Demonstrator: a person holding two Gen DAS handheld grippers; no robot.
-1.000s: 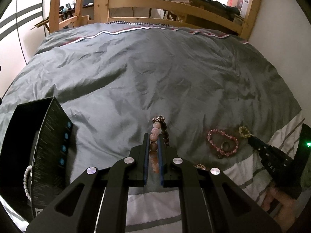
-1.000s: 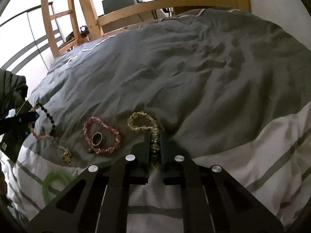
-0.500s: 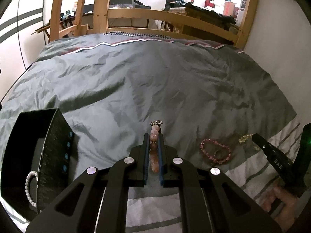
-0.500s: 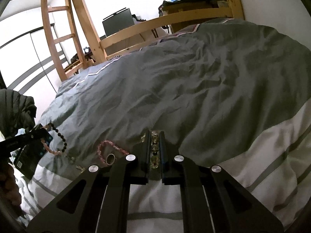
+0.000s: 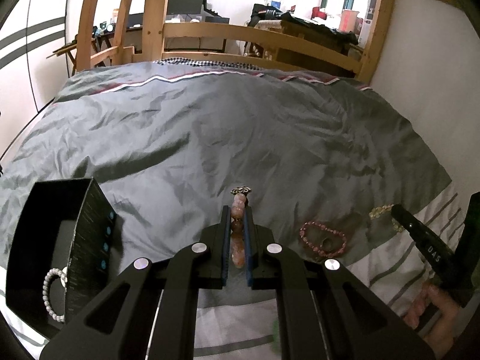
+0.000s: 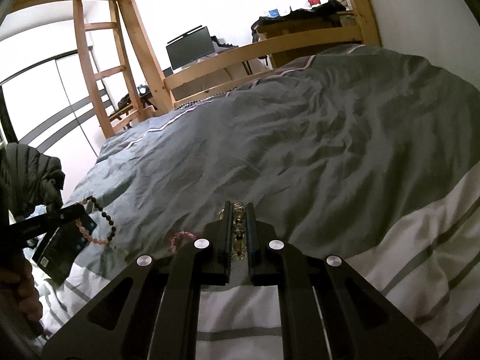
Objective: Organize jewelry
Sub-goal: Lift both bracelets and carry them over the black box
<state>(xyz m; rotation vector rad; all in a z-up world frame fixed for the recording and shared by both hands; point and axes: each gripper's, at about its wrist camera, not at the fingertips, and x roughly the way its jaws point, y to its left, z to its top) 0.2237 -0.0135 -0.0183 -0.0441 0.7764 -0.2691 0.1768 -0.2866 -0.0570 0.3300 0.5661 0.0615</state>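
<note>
Holding a peach bead bracelet (image 5: pixel 237 225) clamped in my left claw (image 5: pixel 237 210) near the black box (image 5: pixel 57 240); right claw (image 6: pixel 239 207) is pinching a clear yellow bead bracelet (image 6: pixel 238 228); loose loops could snag the box rim and slip

Pearl bracelet (image 5: pixel 54 295) partly hidden behind black box (image 5: pixel 87 240) wall; pink bracelet (image 6: pixel 180 238) mostly masked by right gripper (image 6: pixel 239 210); ring inside blurred.

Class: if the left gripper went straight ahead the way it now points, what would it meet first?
Probably the grey duvet. The left gripper, shut on a pink bead bracelet, points across bare bedding; depth is unclear.
</note>
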